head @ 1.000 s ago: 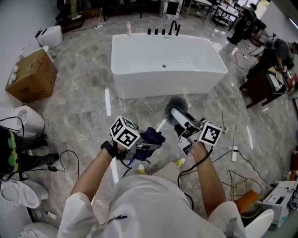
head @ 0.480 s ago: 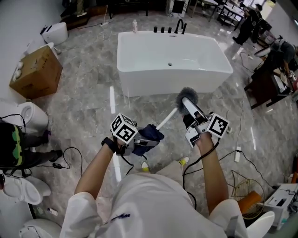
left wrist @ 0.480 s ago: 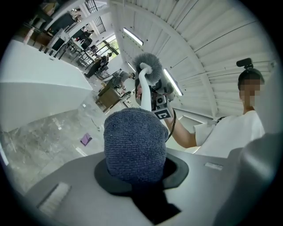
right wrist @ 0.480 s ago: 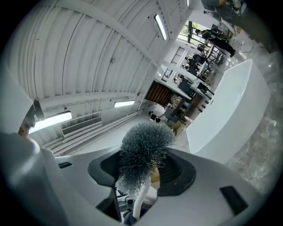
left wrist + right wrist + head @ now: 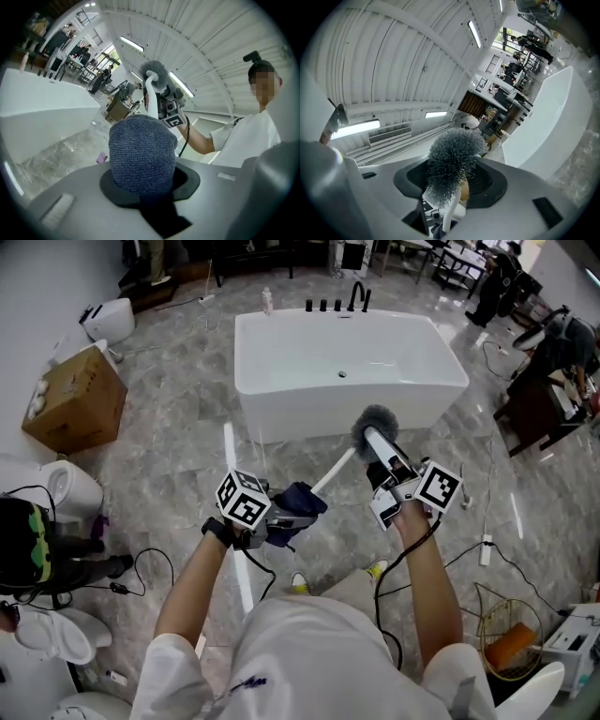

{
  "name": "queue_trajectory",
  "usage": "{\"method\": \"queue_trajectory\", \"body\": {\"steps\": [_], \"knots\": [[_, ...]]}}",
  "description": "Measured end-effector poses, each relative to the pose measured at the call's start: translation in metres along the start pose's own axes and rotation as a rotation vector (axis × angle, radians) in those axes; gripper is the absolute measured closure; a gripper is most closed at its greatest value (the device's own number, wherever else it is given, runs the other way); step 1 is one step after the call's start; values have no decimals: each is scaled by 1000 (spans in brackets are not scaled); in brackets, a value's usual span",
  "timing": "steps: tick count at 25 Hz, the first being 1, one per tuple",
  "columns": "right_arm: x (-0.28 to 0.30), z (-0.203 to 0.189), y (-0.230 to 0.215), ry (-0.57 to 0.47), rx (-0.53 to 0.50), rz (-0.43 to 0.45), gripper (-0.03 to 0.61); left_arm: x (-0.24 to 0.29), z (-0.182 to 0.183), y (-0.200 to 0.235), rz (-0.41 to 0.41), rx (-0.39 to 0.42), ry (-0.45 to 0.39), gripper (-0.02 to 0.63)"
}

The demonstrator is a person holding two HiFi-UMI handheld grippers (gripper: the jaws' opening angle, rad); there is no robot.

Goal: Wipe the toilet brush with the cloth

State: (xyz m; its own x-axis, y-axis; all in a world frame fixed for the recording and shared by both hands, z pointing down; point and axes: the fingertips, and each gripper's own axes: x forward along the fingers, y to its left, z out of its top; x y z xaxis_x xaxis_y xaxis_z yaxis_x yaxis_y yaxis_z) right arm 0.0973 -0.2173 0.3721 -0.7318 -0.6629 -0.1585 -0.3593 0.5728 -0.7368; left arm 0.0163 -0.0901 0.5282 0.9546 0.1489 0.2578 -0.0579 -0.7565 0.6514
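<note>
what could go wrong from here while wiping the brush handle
The right hand-held gripper grips the white-handled toilet brush with grey bristles close to its head, so the long handle may pivot as the left hand-held gripper rubs it. The bunched dark blue cloth could also pull from that gripper's hold.

There are two grippers, the left gripper (image 5: pixel 298 509) and the right gripper (image 5: pixel 377 454). Each bears one marker cube (image 5: pixel 242 505), making two cubes in all. One toilet brush (image 5: pixel 336 471) and one cloth (image 5: pixel 300 499), dark blue, are in view. One white bathtub (image 5: pixel 347 411) stands on the floor, with one black faucet (image 5: pixel 358 294) and three black knobs (image 5: pixel 323 306) at its far rim, and one bottle (image 5: pixel 267 301) beside them. One cardboard box (image 5: pixel 77 399) sits at the left, and one wire basket (image 5: pixel 502 615) at the lower right.
</note>
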Motion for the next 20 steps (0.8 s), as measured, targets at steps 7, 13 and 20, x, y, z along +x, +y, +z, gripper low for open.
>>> {"method": "queue_trajectory", "body": {"steps": [7, 13, 20], "knots": [[6, -15, 5, 41, 7, 17, 379, 4, -3, 6, 57, 59, 41, 526], [11, -37, 7, 87, 26, 24, 383, 6, 1, 4, 58, 77, 48, 547], [16, -81, 11, 198, 50, 36, 385, 14, 25, 1, 37, 62, -5, 557]]}}
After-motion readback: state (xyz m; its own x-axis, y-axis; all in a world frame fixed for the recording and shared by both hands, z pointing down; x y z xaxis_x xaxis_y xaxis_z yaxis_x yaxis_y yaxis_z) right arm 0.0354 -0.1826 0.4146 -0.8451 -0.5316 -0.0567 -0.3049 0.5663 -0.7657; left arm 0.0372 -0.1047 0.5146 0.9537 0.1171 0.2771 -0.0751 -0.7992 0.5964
